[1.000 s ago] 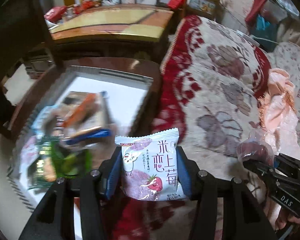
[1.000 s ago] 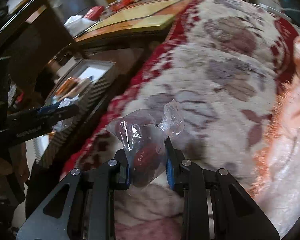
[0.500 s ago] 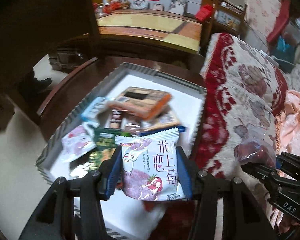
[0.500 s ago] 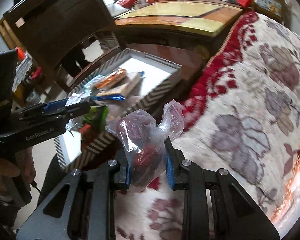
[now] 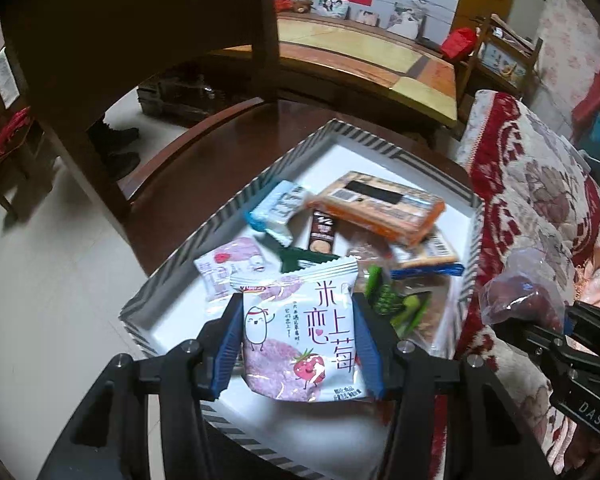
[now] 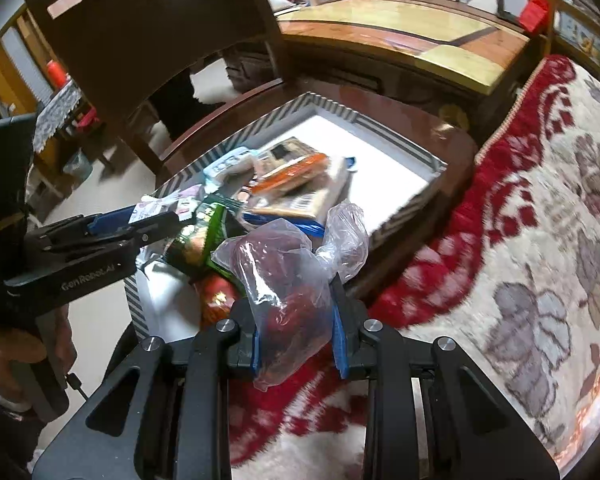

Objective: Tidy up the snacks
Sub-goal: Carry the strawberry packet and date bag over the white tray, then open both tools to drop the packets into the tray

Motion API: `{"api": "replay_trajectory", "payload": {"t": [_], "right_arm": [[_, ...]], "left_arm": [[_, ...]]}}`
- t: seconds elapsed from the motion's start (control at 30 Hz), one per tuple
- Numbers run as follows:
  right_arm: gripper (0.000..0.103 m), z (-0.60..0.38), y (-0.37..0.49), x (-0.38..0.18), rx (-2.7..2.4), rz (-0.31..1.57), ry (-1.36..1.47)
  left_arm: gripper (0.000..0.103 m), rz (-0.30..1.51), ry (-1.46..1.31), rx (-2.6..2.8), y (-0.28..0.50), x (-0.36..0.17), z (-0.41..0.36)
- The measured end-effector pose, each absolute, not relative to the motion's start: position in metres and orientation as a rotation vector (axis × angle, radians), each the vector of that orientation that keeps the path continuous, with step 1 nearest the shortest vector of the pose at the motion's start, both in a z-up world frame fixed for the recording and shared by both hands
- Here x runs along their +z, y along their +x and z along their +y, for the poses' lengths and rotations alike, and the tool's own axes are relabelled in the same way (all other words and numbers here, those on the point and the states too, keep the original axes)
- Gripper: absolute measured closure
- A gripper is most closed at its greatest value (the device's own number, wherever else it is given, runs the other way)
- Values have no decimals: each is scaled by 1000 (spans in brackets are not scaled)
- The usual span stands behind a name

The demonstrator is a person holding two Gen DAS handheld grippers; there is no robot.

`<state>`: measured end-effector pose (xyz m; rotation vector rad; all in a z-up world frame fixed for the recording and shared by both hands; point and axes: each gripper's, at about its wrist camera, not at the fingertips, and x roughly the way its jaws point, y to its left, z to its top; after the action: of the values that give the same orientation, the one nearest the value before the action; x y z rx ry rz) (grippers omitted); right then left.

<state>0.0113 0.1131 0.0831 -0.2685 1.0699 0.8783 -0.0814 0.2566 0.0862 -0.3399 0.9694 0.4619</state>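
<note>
My left gripper (image 5: 298, 344) is shut on a white and pink strawberry snack packet (image 5: 300, 332) and holds it over the near end of a striped-rim white tray (image 5: 380, 148). The tray holds several snacks, among them an orange pack (image 5: 376, 204), a blue-white pack (image 5: 276, 212) and a green pack (image 5: 396, 304). My right gripper (image 6: 296, 328) is shut on a clear plastic bag of dark red fruit (image 6: 288, 280), held above the red-and-cream blanket (image 6: 540, 200) just right of the tray (image 6: 400, 136). The left gripper also shows in the right wrist view (image 6: 148, 224).
The tray sits on a dark wooden stool or table (image 5: 204, 136). A dark wooden chair (image 5: 140, 40) stands to the left. A long wooden table (image 5: 380, 60) with ornaments is behind. The blanket-covered sofa (image 5: 540, 184) fills the right side.
Both grippers have swung left from over the sofa toward the tray. The left one now holds its packet above the tray's near end; the right one is beside the tray's edge.
</note>
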Motion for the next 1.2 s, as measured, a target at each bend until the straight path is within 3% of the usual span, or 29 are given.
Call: {"api": "replay_trajectory", "payload": {"t": [1.2], "right_arm": [[78, 213, 35, 44, 871, 1145, -398]], "left_arm": [[49, 1017, -332, 505, -69, 58, 275]]}}
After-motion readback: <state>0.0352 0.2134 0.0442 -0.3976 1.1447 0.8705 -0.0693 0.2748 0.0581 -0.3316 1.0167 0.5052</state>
